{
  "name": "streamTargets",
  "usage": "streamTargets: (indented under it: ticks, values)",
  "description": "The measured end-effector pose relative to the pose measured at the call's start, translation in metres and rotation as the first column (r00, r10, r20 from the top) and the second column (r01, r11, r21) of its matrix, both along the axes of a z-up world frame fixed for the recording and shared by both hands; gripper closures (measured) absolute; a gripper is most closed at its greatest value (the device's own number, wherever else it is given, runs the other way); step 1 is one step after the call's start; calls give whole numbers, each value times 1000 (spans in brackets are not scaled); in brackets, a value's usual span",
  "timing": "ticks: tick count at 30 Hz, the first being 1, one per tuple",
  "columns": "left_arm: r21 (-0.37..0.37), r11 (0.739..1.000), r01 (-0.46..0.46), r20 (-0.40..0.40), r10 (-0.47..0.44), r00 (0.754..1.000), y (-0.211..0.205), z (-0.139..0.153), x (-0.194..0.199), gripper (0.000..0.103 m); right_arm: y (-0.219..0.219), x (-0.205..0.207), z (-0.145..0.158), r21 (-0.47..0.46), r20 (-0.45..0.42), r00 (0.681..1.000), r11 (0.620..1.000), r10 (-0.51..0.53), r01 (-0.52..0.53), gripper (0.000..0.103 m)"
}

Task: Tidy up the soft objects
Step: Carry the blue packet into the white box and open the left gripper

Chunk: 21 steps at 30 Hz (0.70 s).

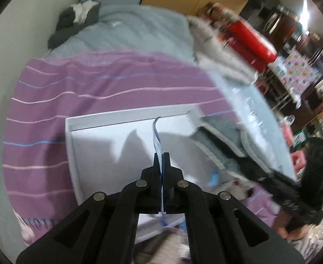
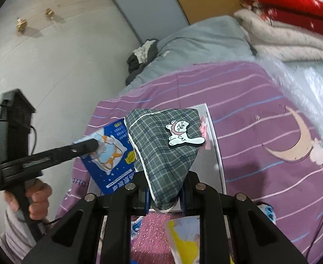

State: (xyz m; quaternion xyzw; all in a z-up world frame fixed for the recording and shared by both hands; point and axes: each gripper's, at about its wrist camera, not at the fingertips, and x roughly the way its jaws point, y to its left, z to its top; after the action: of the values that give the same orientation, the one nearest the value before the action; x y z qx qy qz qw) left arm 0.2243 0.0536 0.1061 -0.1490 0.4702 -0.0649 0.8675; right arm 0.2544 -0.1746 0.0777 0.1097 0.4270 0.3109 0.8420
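My left gripper (image 1: 161, 154) is shut on a thin blue packet (image 1: 156, 132), seen edge-on above a white open box (image 1: 117, 118). In the right wrist view this packet (image 2: 111, 154) shows a printed animal picture, the left gripper (image 2: 89, 145) pinching its upper edge. My right gripper (image 2: 167, 176) is shut on a soft green-grey plaid pouch (image 2: 161, 145) bearing a white cat patch (image 2: 181, 132). The pouch hangs over the box (image 2: 214, 136). A hand (image 2: 36, 200) holds the left gripper's handle. The left wrist view shows the pouch (image 1: 218, 127) blurred at right.
The box lies on a purple striped blanket (image 2: 271, 132) over a grey duvet (image 1: 139, 30). Folded red and white blankets (image 2: 289, 22) are stacked at the far right. A dark garment (image 2: 141, 57) lies by the wall. A yellow packet (image 2: 183, 235) and glittery pink pouch (image 2: 152, 237) lie near me.
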Motion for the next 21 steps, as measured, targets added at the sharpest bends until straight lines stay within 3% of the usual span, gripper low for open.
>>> streamTargets:
  ticks: [4, 8, 9, 11, 12, 13, 15, 19, 20, 21]
  values:
    - [160, 986, 33, -95, -18, 995, 10, -23, 10, 102, 4, 7, -15, 0, -29, 1000, 1000, 1, -1, 85]
    - [306, 951, 36, -107, -4, 994, 12, -37, 11, 99, 16, 10, -25, -35, -30, 999, 999, 25, -26, 85]
    - [317, 948, 24, -103, 9, 995, 13, -38, 10, 93, 19, 9, -27, -43, -28, 999, 999, 30, -31, 85]
    - [303, 953, -5, -114, 42, 993, 16, -39, 8, 69, 25, 9, -30, -64, -24, 999, 997, 33, -34, 85]
    - [285, 958, -20, -113, 54, 992, 19, -38, 7, 50, 26, 9, -31, -71, -22, 999, 997, 33, -34, 85]
    - [267, 963, -40, -96, 68, 993, 22, -36, 5, 41, 27, 8, -32, -77, -19, 999, 996, 33, -35, 85]
    - [286, 955, -79, -61, 101, 993, 21, -28, -1, 40, 27, 8, -32, -89, -11, 999, 995, 36, -37, 85]
    - [343, 916, -210, 24, 215, 976, 22, -9, -3, 40, 23, 6, -30, -93, -2, 999, 995, 35, -35, 85]
    - [325, 918, -226, 28, 229, 973, 21, -7, -3, 40, 22, 7, -29, -89, 0, 999, 995, 33, -33, 85]
    - [275, 937, -216, 31, 216, 976, 16, -5, 0, 40, 21, 8, -27, -84, 3, 1000, 996, 28, -27, 85]
